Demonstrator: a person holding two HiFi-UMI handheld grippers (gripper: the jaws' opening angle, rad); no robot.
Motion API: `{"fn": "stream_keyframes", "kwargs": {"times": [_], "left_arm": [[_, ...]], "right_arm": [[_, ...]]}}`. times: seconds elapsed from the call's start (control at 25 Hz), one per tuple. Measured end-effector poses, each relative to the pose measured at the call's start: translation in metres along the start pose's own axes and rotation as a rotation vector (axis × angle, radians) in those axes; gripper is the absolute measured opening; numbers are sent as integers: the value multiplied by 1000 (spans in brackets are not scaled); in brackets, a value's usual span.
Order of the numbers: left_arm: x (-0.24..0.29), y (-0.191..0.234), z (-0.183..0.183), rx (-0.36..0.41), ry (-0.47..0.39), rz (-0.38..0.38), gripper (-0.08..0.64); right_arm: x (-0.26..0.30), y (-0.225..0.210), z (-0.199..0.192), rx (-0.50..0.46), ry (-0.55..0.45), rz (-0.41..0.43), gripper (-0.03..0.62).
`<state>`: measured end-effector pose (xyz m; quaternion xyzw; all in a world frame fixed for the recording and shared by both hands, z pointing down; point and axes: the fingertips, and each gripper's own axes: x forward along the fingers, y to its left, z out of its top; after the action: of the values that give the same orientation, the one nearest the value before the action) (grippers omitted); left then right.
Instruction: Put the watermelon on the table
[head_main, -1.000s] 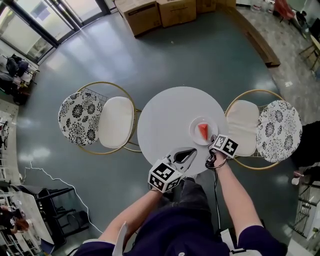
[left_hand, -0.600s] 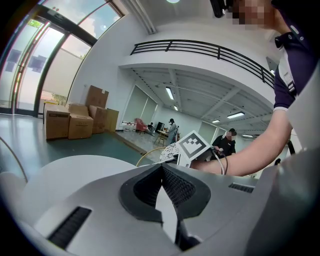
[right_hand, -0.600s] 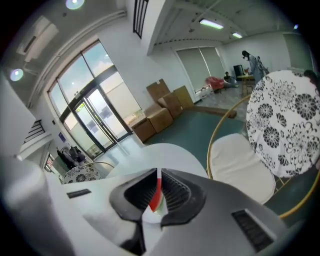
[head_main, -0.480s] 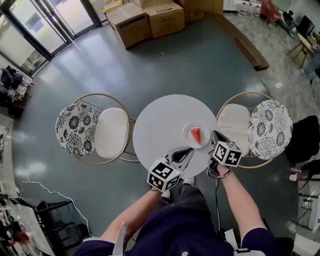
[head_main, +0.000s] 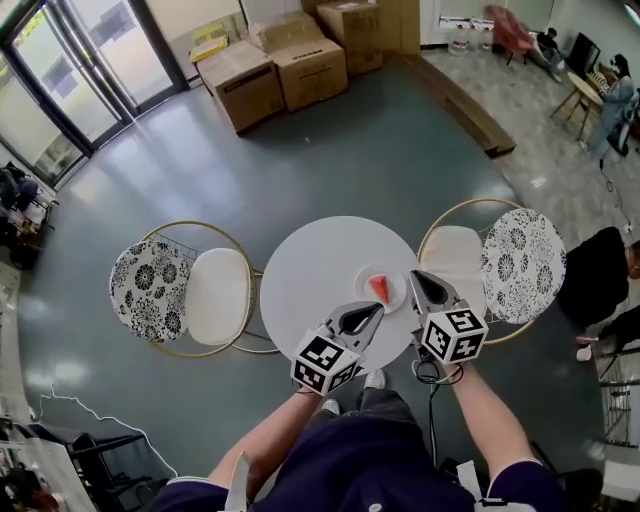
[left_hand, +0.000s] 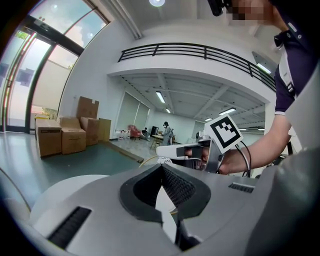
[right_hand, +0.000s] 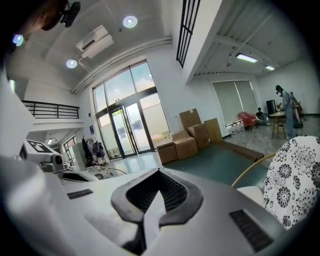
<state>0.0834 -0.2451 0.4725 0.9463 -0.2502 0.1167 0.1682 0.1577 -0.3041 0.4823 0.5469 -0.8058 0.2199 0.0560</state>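
Watermelon (head_main: 379, 287) just beyond left fingers (head_main: 360, 318)

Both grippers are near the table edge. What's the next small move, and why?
Probably ease the right gripper back from the plate and stop. The watermelon already lies on that plate on the table. The right gripper and the left gripper are both empty, jaws together. The right one's tip is close beside the plate rim, so backing off avoids a nudge.

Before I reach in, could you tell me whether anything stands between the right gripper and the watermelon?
Nothing visible does. The watermelon lies uncovered on its plate on the table, with the right gripper near the plate's edge, jaws together.
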Motion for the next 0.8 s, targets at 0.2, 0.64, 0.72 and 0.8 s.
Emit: {"fn": "stream_keyframes", "kwargs": {"times": [0.2, 0.64, 0.72, 0.8], "left_arm": [[-5, -4, 17, 10, -22, -10, 5], [-12, -9, 44, 18, -65, -1, 5], [-11, -10, 46, 18, -70, -2, 5], [-12, -11, 49, 20, -74, -2, 5]], "right_arm": [[-15, 29, 20, -55, -52, 66, 5], [-37, 65, 47, -171, -122, 139, 5], [-40, 65, 48, -173, -126, 142, 5], [-41, 66, 50, -178, -128, 144, 5]]}}
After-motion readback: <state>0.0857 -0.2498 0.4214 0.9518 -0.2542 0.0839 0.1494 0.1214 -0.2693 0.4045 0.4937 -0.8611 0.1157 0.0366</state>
